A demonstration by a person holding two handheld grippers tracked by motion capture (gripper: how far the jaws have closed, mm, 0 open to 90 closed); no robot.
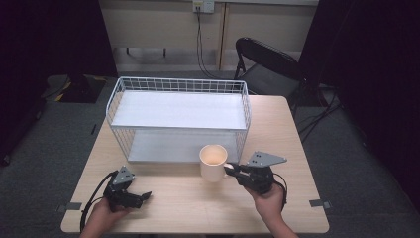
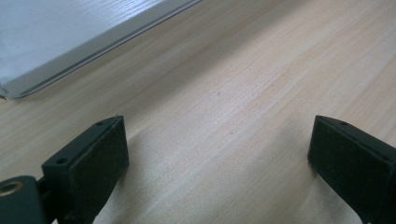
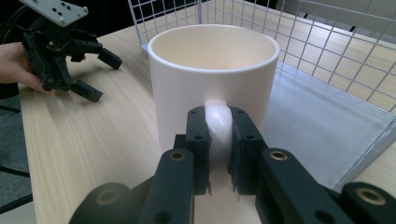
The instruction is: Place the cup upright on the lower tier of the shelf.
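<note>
Two claws over our tabletop [image 1: 188, 208], one pinching a mug.

We hold the cream mug [image 3: 212, 79] upright, mouth up, just before the white wire shelf rack [image 1: 178, 116]; its handle [image 3: 218, 126] points back toward us, clamped in our right claw [image 3: 219, 154]. Our left claw [image 2: 217, 154] rests on bare wood, jaws wide, holding nothing.

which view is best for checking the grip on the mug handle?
The right gripper view: the right gripper is shut on the mug handle, pads on both sides, close up. The high view shows the mug upright before the wire rack, its handle too small to judge. The left gripper view shows bare table between that gripper's jaws.
</note>
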